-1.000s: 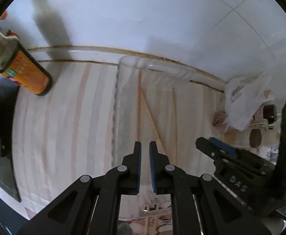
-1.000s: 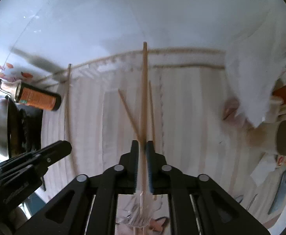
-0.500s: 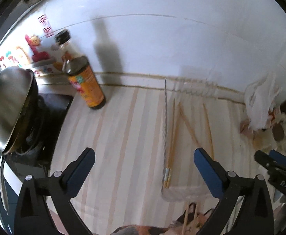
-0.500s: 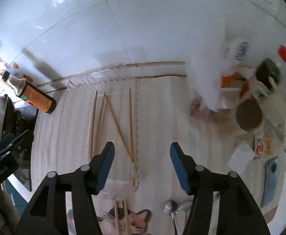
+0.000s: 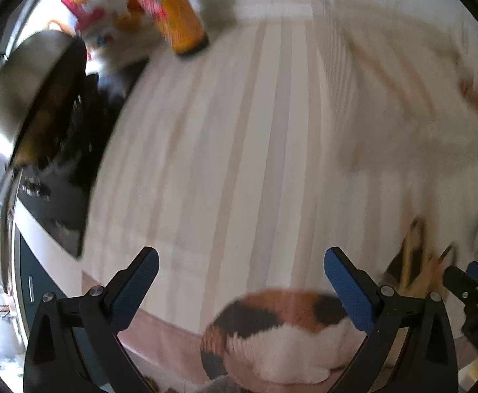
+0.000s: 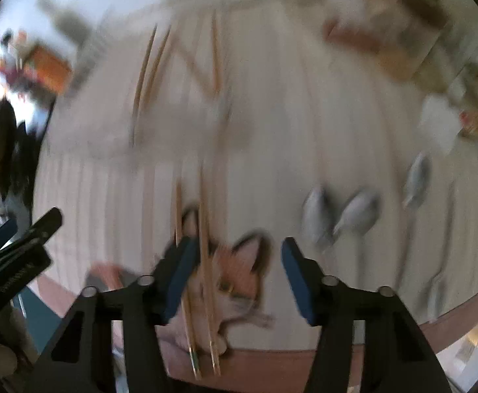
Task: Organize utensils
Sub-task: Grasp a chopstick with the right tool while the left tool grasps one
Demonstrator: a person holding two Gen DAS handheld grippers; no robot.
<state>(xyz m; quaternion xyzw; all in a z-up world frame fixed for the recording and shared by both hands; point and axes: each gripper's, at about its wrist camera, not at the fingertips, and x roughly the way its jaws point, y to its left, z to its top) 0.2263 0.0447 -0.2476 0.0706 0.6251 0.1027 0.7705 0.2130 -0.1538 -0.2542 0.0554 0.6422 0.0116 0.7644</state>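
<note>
Closing my right gripper [image 6: 235,271] around two thin, light, slippery wooden chopsticks [image 6: 206,262], mid-shaft looks safest; left gripper [image 5: 240,281] gapes empty.

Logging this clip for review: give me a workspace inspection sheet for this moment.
Surface: striped tablecloth, cat print at near edge.
Job's things: two chopsticks near edge; more chopsticks in clear tray; spoons to the right.
Clutter: sauce bottle, metal wok, jars and bags, blurred.
Grippers: left gripper wide open, empty; right gripper closing, pads off chopsticks.
Cables: nothing seen.
Surroundings: white wall, stove at left.
</note>
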